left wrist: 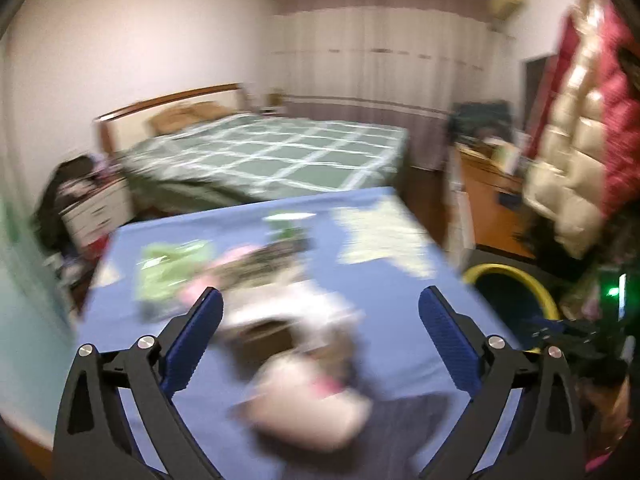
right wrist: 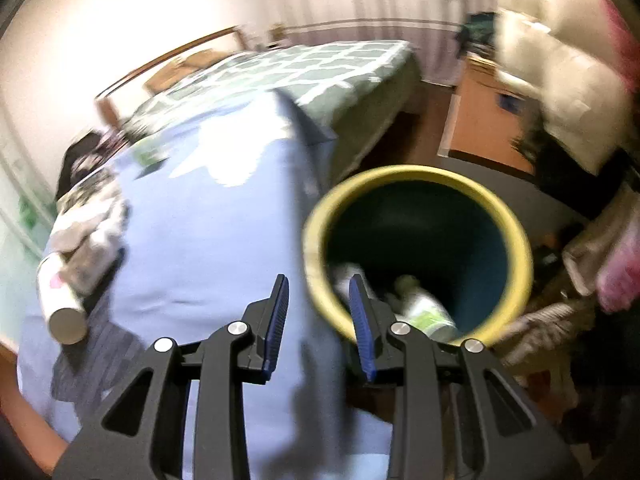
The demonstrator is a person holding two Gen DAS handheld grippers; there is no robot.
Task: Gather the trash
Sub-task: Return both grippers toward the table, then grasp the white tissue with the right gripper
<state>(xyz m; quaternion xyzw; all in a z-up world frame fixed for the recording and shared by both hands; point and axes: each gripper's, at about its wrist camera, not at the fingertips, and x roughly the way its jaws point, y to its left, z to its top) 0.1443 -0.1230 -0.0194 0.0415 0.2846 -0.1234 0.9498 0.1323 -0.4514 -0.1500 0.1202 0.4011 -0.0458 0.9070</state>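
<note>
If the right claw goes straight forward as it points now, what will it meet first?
Most likely the yellow rim of the bin, or the blue tablecloth edge beside it. The right claw is open and empty; blur leaves depth unclear.

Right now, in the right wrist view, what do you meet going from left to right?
White tube lying on the blue tablecloth → right gripper, fingers apart with nothing between them → yellow-rimmed bin with trash inside.

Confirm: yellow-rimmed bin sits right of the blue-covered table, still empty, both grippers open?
Not empty. The right wrist view looks down into the yellow-rimmed bin and shows trash at the bottom, including a white and green piece. The rest holds: the bin stands right of the blue-covered table, and the left gripper and right gripper are both open.
</note>
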